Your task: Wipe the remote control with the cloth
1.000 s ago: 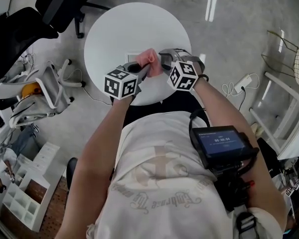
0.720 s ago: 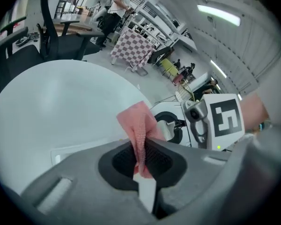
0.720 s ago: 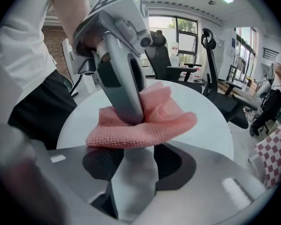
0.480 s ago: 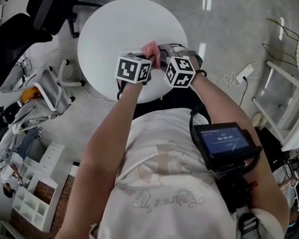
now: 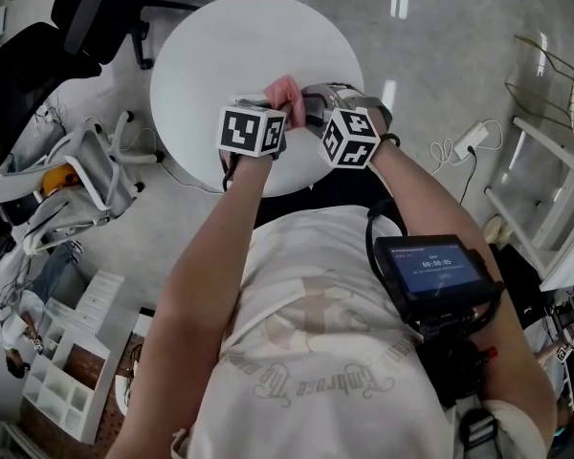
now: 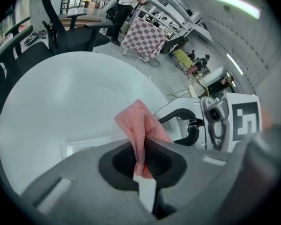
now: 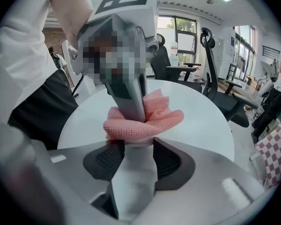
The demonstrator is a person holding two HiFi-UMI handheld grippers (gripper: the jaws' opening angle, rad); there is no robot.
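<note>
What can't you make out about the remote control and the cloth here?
- Remote control: in the right gripper view, its far end is covered by the cloth and the left gripper.
- Head view: the marker cubes hide where cloth meets remote.
- Chest screen: print too small, head view.

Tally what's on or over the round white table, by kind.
Pink woven cloth: 1
White oblong remote control: 1
Hand-held grippers: 2 (left hand-held gripper, right hand-held gripper)
Total: 4
</note>
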